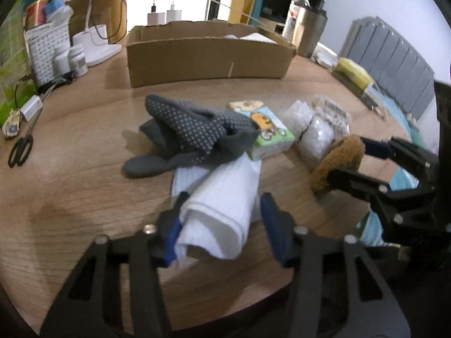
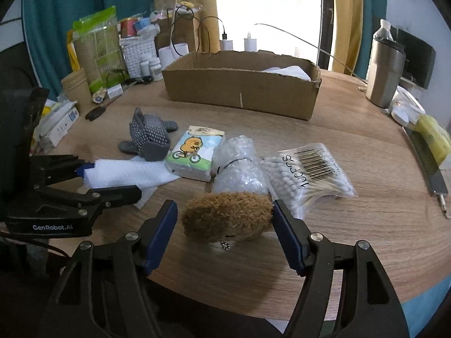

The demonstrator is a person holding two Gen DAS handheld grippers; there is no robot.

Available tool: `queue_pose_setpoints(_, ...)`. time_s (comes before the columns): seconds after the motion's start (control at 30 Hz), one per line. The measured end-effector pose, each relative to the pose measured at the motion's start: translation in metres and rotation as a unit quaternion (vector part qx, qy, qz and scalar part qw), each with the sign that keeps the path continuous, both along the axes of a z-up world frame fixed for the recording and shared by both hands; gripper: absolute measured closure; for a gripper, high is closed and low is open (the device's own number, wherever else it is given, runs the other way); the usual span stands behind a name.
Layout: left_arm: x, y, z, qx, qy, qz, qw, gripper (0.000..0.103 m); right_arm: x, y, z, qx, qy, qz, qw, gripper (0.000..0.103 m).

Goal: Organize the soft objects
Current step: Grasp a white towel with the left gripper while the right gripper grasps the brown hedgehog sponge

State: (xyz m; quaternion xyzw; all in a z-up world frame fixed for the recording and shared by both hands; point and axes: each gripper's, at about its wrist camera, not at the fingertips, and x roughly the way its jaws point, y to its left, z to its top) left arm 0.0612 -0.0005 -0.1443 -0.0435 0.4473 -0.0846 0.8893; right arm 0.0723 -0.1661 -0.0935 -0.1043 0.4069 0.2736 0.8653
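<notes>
My left claw (image 1: 222,222) straddles the folded white cloth (image 1: 222,211) on the table (image 1: 84,183), not yet pinching; my right claw (image 2: 225,233), spread, brackets the brown plush (image 2: 225,219). Squeeze both mid-body, then lift clear toward the cardboard box (image 2: 242,93).

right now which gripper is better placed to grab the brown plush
Right. The right gripper already straddles the brown plush, its jaws open on either side. The left gripper is around the white cloth instead.
</notes>
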Motion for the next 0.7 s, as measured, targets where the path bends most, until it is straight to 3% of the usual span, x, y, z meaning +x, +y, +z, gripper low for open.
queue_pose_setpoints(0.03, 0.000, -0.001, 0.000, 0.003, -0.001, -0.002, 1.0000, 0.061, 0.000, 0.001, -0.001, -0.004, -0.002, 0.000, 1.000, 0.039)
queue_pose_setpoints(0.23, -0.003, -0.002, 0.005, 0.000, -0.013, -0.017, 0.9998, 0.084, 0.001, 0.000, -0.003, -0.012, -0.005, 0.002, 1.000, 0.045)
queue_pose_setpoints(0.5, -0.010, -0.004, 0.027, 0.008, -0.051, -0.028, 0.9983, 0.090, 0.001, -0.004, 0.018, 0.007, -0.042, 0.023, 0.999, 0.046)
queue_pose_setpoints(0.7, -0.012, 0.006, 0.047, -0.011, -0.083, -0.018, 0.9963, 0.091, 0.006, -0.008, 0.039, 0.020, -0.071, 0.024, 0.997, 0.046)
